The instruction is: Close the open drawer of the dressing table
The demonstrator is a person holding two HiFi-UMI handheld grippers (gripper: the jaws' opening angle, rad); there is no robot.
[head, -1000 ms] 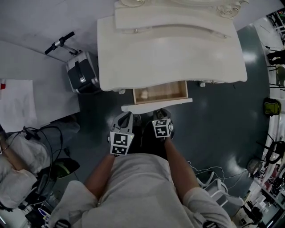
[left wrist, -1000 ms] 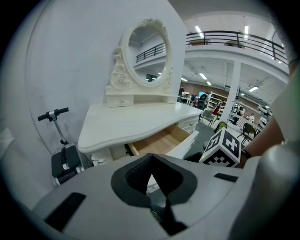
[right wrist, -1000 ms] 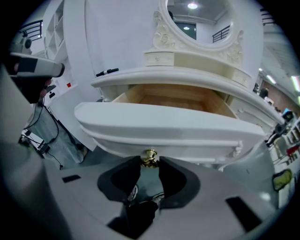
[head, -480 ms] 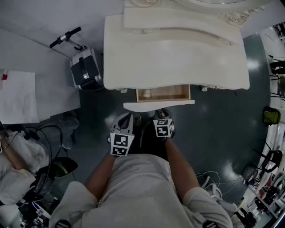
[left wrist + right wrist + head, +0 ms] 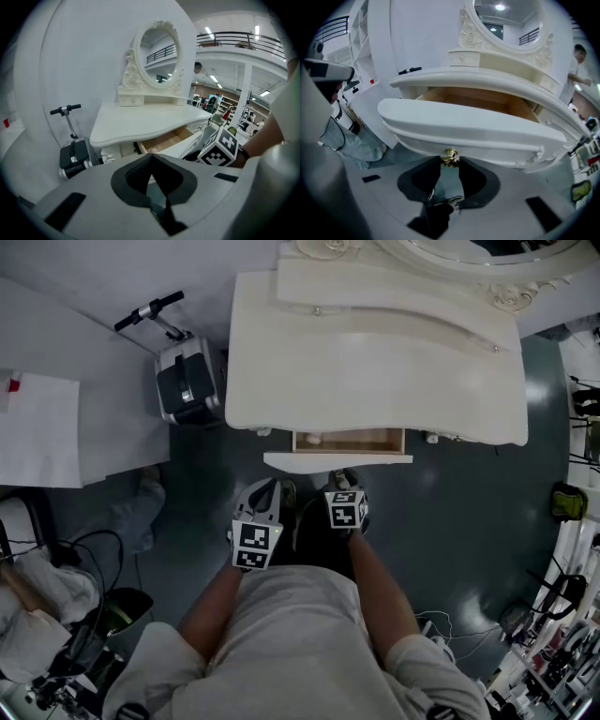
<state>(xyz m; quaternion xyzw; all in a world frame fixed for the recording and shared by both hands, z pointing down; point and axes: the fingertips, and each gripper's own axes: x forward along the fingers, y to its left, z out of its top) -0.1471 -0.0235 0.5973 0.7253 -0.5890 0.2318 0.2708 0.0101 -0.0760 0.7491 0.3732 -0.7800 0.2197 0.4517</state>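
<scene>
The white dressing table [image 5: 375,362] has one drawer [image 5: 349,440] standing partly out, a narrow strip of wooden inside showing behind its white front [image 5: 337,461]. My right gripper [image 5: 342,478] is at the middle of that front. In the right gripper view its jaws sit either side of the small gold knob [image 5: 450,158] under the front panel [image 5: 468,126], and the knob fills the gap between them. My left gripper [image 5: 266,489] hangs just left of the drawer, apart from it. In the left gripper view [image 5: 151,158] its jaws meet, with nothing between them.
A grey case with a folded scooter handle [image 5: 186,381] stands at the table's left end. White sheets [image 5: 37,427] lie on the floor at left, with cables and bags [image 5: 56,615] below them. More gear lines the right edge [image 5: 567,502].
The drawer has slid further into the table and less of its wooden inside shows. Both grippers and the person have moved with it toward the table.
</scene>
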